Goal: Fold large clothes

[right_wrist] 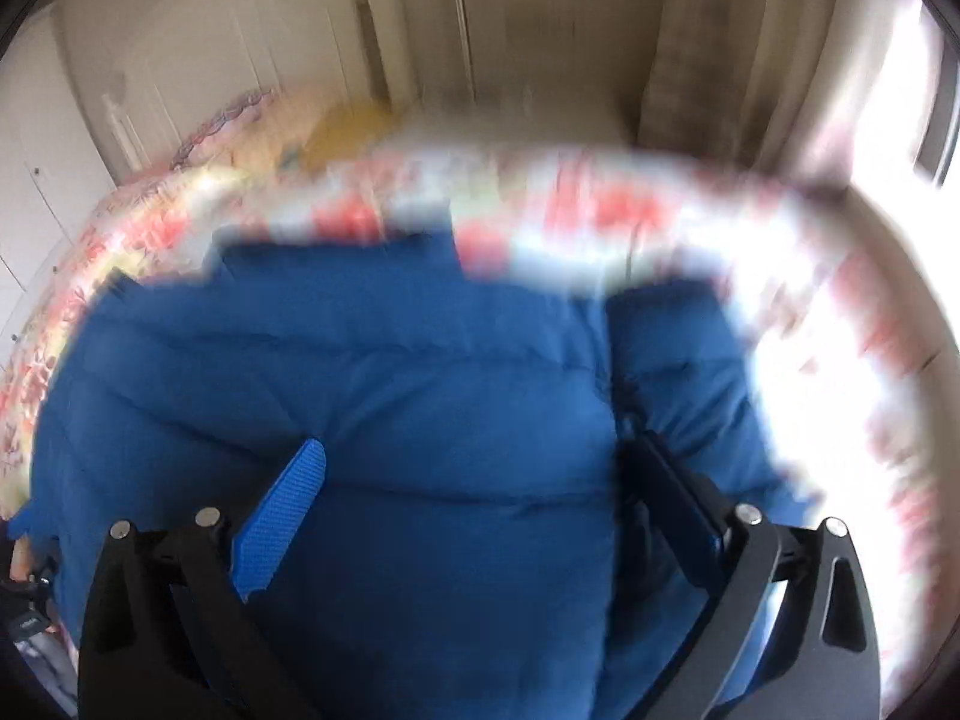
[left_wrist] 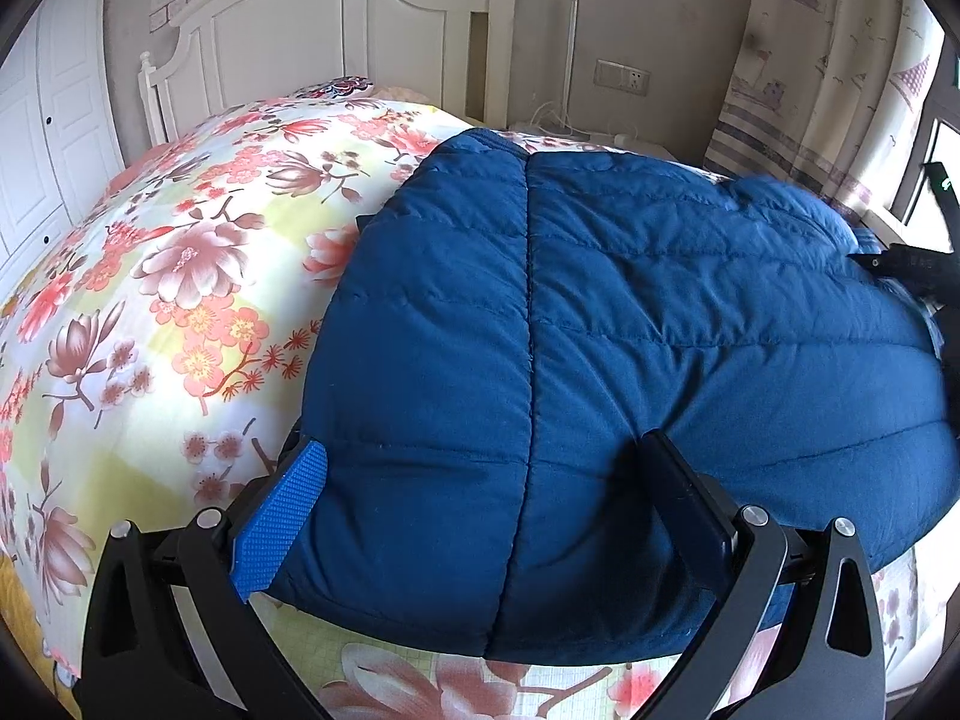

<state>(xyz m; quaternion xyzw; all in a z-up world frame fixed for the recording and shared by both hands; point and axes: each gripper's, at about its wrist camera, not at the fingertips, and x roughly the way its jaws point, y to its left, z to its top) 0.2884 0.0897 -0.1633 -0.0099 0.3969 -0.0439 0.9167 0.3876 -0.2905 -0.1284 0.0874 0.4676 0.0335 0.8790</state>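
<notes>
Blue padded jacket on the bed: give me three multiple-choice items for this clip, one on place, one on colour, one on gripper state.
1. Where does the blue padded jacket lie?
A. on the floral bedspread
B. on a bare wooden floor
C. hung on the white headboard

2. What colour is the ribbed pad on the left gripper?
A. red
B. blue
C. white

3. How do the fingers of the right gripper stand?
A. closed tight on a sleeve
B. spread apart over the jacket
C. out of view

Answers: 1 A, flowered cloth shows around the jacket's edges; 2 B, the left wrist view shows the blue textured pad; 3 B, the right wrist view shows a wide gap of jacket fabric between them.
</notes>
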